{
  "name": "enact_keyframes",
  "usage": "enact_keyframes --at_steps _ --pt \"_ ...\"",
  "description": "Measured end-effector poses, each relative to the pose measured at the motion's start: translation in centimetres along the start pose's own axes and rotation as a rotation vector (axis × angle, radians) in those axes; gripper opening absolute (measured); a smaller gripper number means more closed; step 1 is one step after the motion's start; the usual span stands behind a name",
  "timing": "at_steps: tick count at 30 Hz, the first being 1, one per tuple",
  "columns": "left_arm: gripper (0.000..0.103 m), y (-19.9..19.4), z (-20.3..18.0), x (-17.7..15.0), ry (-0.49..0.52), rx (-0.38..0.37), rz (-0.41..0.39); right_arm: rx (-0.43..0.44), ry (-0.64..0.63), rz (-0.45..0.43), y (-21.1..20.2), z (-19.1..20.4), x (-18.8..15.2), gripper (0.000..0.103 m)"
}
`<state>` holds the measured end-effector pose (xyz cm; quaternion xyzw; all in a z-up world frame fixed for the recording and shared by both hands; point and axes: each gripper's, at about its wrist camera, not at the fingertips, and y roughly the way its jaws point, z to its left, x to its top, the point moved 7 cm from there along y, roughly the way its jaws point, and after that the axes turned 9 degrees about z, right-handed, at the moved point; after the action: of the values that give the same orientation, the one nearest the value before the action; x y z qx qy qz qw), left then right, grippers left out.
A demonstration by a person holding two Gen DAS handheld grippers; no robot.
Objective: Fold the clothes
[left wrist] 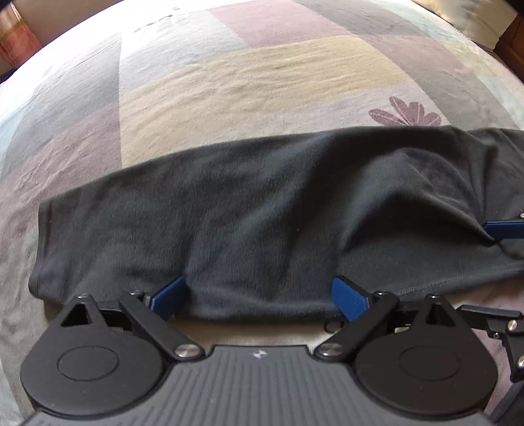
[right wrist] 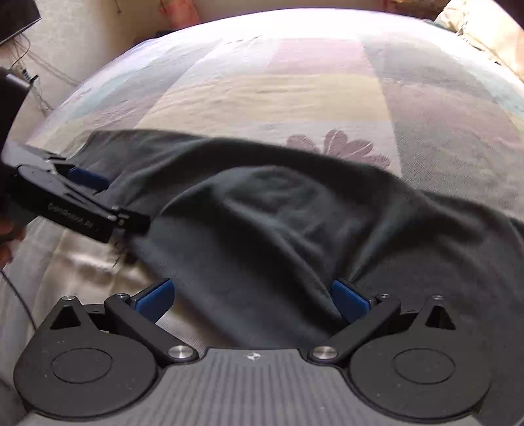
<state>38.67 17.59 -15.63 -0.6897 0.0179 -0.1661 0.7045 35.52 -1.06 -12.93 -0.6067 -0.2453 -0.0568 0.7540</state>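
Note:
A dark grey garment (left wrist: 249,209) lies in a long folded band across the bed; it also shows in the right wrist view (right wrist: 278,222). My left gripper (left wrist: 258,295) is open, its blue fingers (left wrist: 168,296) spread wide at the garment's near edge, with cloth lying between them. My right gripper (right wrist: 252,298) is open too, and the cloth's near fold lies between its fingers (right wrist: 350,300). The right gripper's finger shows at the right edge of the left wrist view (left wrist: 504,229). The left gripper shows at the left of the right wrist view (right wrist: 82,196), at the garment's left end.
The bedspread (left wrist: 262,82) has pastel patchwork blocks and a purple flower print (left wrist: 406,113). A pillow (right wrist: 484,29) lies at the far right corner. A wall with cables (right wrist: 32,78) stands beyond the bed's left edge.

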Motion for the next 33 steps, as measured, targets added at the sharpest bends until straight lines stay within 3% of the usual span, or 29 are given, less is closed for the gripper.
enact_keyframes --at_steps 2,7,10,12,14,16,19,21,25,28,31,33 --pt "0.095 -0.6 0.0 0.5 -0.002 -0.012 -0.004 0.018 -0.020 0.001 0.3 0.7 0.3 0.103" --pt "0.095 -1.1 -1.3 3.9 0.042 -0.038 -0.102 0.042 -0.097 -0.027 1.2 2.6 1.9 0.103" --pt "0.095 0.5 -1.2 4.2 0.069 0.002 -0.054 0.045 -0.169 -0.024 3.0 4.0 3.5 0.103" --pt "0.098 1.2 -0.4 2.9 0.053 -0.001 -0.015 0.099 -0.157 0.071 4.8 4.8 2.7 0.103" --pt "0.098 1.0 0.4 1.7 0.041 -0.006 0.002 0.105 -0.180 0.065 4.4 5.8 1.9 0.103" --pt "0.097 0.2 0.5 1.6 0.042 -0.009 -0.004 0.148 -0.219 0.088 3.6 6.4 1.2 0.103" --pt "0.097 -1.1 0.2 2.0 0.052 -0.022 -0.032 0.130 -0.162 0.073 2.2 4.9 0.6 0.103" --pt "0.097 -2.0 -1.1 3.1 0.070 -0.057 -0.090 0.118 -0.124 0.064 1.2 3.8 0.2 0.103" --pt "0.097 -3.1 -5.1 3.9 0.115 -0.231 -0.149 0.092 -0.053 0.073 -0.2 2.0 -1.3 0.103" --pt "0.097 -2.7 -8.0 3.3 0.183 -0.337 -0.126 0.112 -0.073 0.093 0.1 2.2 -2.5 0.103" --pt "0.097 -1.4 -9.9 2.4 0.211 -0.432 -0.031 0.106 -0.148 0.100 1.4 3.2 -2.8 0.103" --pt "0.097 -0.7 -9.9 1.3 0.231 -0.443 0.025 0.077 -0.188 0.122 2.3 3.8 -2.9 0.103"
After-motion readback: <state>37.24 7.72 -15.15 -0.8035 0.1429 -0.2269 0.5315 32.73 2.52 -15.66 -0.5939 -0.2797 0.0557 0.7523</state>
